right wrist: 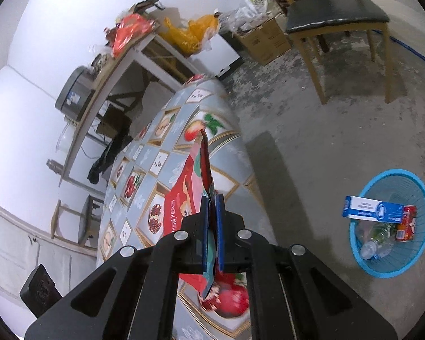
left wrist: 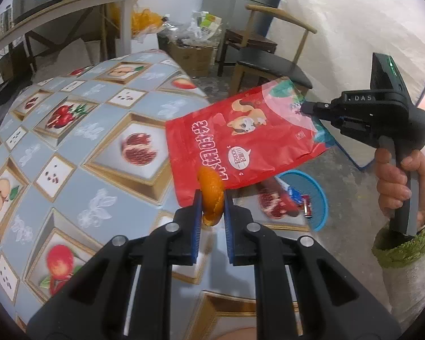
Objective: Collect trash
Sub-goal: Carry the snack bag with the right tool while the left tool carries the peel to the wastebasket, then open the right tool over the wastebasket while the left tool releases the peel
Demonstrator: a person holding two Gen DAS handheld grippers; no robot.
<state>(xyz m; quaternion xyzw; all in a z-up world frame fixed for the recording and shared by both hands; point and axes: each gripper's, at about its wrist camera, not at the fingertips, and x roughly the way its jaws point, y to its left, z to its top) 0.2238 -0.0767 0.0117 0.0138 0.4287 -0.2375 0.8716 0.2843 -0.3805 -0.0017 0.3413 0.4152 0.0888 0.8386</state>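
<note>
Blue bin (right wrist: 365,263) floor-side, chair (right wrist: 337,14) beyond

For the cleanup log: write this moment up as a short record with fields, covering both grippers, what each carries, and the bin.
left gripper: shut on orange peel
right gripper: shut on red snack bag, pinched at one edge
blue basket: on the floor beside the table
basket contents: blue box, red can, clear plastic bottle
</note>
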